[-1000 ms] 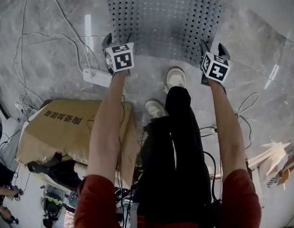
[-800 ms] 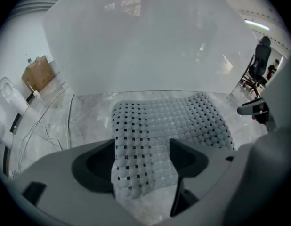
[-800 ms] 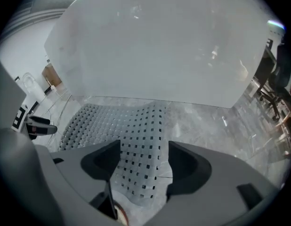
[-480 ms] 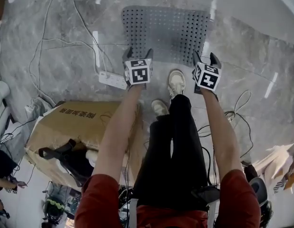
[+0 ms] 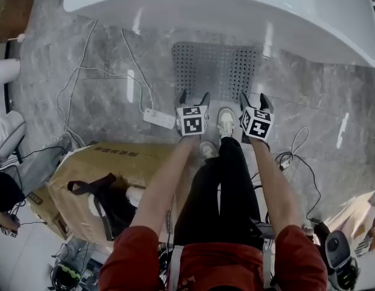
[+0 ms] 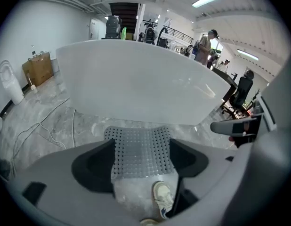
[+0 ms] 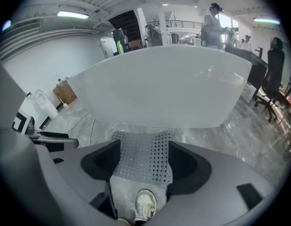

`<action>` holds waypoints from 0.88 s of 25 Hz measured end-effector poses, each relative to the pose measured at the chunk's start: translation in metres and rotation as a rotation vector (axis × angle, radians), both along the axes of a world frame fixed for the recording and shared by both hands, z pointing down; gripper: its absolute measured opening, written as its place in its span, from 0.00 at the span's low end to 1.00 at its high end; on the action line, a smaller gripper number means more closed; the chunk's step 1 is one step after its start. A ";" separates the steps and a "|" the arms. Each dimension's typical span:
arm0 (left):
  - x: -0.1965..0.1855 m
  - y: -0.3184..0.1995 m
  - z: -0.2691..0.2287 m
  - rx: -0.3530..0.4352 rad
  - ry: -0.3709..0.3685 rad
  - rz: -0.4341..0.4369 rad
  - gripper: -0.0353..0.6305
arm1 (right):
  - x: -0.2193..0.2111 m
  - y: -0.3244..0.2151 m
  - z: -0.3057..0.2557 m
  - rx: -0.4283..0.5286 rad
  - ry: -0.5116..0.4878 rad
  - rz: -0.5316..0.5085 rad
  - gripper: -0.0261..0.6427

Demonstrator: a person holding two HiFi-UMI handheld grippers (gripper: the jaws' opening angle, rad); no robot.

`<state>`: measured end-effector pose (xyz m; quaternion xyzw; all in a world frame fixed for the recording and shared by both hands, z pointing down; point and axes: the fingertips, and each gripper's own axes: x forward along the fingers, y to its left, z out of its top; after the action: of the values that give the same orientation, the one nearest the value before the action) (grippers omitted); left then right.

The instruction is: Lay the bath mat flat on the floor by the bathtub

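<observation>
The grey perforated bath mat [image 5: 215, 71] lies flat on the marble floor, right against the white bathtub [image 5: 224, 11]. My left gripper [image 5: 193, 97] hovers over the mat's near left corner, open and empty. My right gripper [image 5: 252, 100] hangs over the near right corner, also open and empty. In the left gripper view the mat [image 6: 141, 147] shows through the gap between the jaws, under the tub [image 6: 136, 88]. The right gripper view shows the same mat [image 7: 143, 157] and tub [image 7: 159, 88]. Neither gripper touches the mat.
The person's shoe [image 5: 226, 120] stands just short of the mat's near edge. A white power strip [image 5: 158, 118] and loose cables lie to the left. A cardboard box [image 5: 108, 168] with a black bag [image 5: 105, 205] on it sits at the lower left.
Both grippers have come up and back from the mat's near corners and drawn closer together. The view has pulled back, bringing the bathtub into sight. The mat stays flat.
</observation>
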<state>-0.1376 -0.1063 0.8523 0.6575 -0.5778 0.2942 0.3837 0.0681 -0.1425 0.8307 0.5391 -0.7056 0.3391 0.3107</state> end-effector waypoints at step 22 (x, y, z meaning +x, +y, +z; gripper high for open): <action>0.077 0.023 -0.419 0.581 -0.010 0.200 0.57 | -0.004 0.053 -0.414 0.505 -0.116 0.004 0.50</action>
<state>-0.0610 -0.0829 0.4335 0.7919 -0.5721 0.1560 0.1459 0.0639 -0.0894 0.4171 0.5806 -0.7835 0.1834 0.1246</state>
